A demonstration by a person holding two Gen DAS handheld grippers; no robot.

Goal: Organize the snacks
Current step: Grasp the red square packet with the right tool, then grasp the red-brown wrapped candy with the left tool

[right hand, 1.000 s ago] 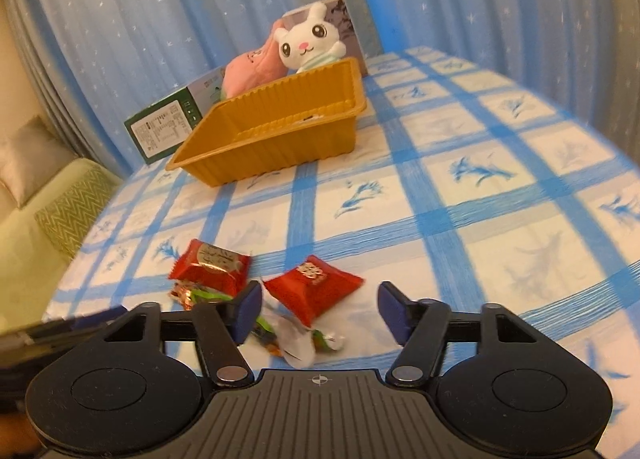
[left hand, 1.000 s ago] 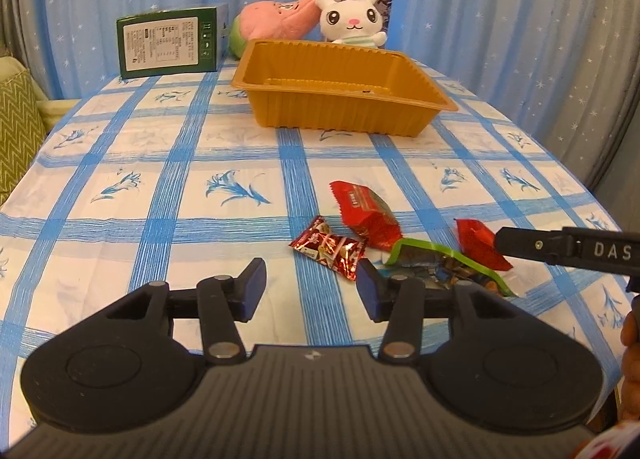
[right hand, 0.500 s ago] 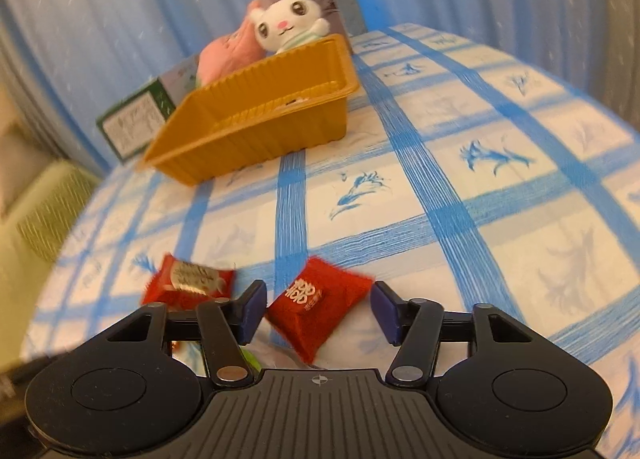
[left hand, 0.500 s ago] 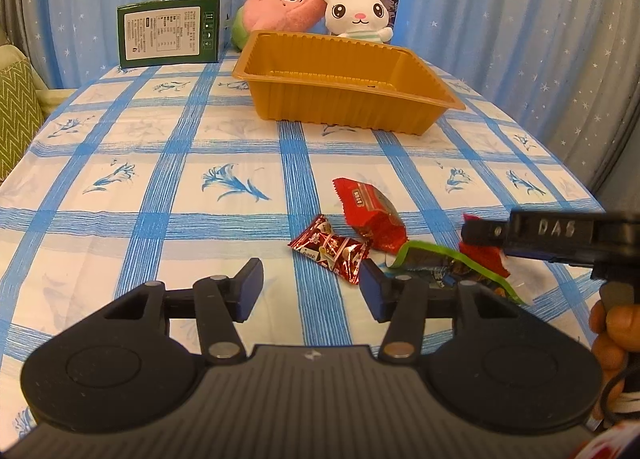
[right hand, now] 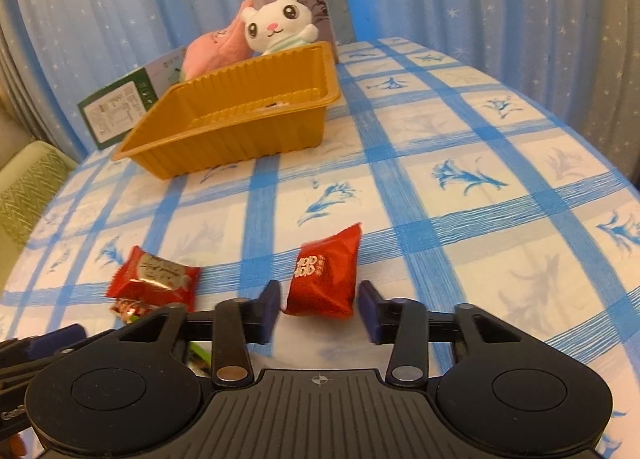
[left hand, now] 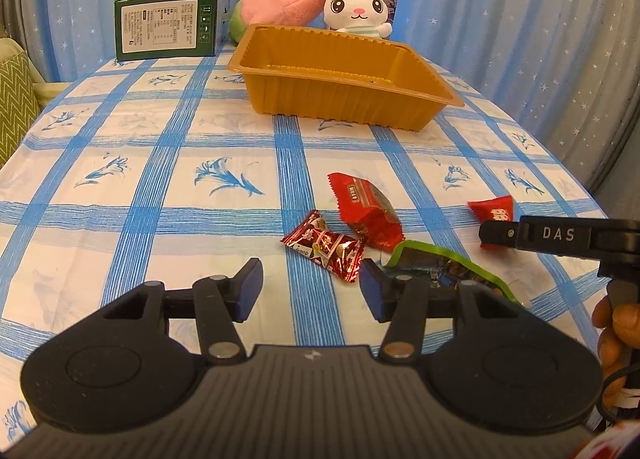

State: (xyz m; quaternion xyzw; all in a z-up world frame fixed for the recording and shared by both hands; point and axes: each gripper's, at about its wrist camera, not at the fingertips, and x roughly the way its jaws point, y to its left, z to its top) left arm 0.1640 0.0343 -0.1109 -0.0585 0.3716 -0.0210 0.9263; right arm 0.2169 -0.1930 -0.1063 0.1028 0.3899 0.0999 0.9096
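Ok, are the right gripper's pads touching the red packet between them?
Cannot tell. Right wrist view: the red packet sits between the pads of the right gripper, neither gap nor press plain.

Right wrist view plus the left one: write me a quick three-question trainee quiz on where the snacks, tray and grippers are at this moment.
1. True or false: the white rabbit plush sits inside the orange tray.
2. What lies between the fingers of the right gripper?
A. the small red packet
B. a green box
C. nothing
3. How many snack packets show in the left wrist view?

Key:
1. False. It sits behind the tray.
2. A
3. Four: the twisted candy, the large red packet, the green-edged wrapper and the small red packet.
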